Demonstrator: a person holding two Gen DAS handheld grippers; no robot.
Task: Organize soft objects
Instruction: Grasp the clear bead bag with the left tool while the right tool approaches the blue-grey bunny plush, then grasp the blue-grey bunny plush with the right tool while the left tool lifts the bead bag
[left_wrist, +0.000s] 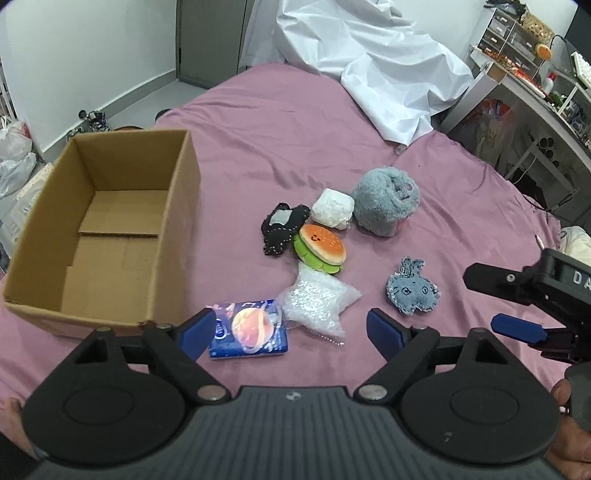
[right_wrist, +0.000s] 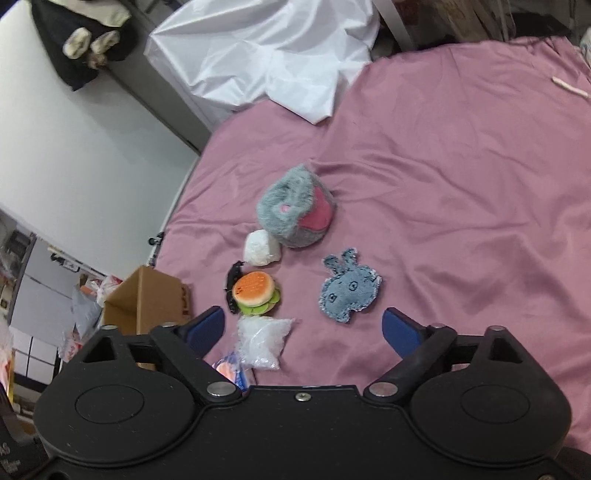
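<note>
Denim bunny toy (right_wrist: 349, 291) flat on the pink bedsheet (right_wrist: 461, 184), just ahead of the right tool (right_wrist: 303, 326), jaws wide and empty. Light, floppy, thin; best pinched across the padded middle, not the frayed ears. Left tool (left_wrist: 286, 330) likewise open and empty, over the bubble-wrap pouch (left_wrist: 317, 302) and tissue pack (left_wrist: 247, 330). Cardboard box (left_wrist: 177, 229) empty alongside.

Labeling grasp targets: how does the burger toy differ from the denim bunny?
The burger toy is thick and rounded, orange with green below; the denim bunny is flat, blue-grey with frayed edges. The burger sits crowded, touching the black plush and close to the bubble-wrap bag; the bunny lies alone on the pink sheet. Both are small, carry a stitched or printed face, and lie outside the box.
</note>
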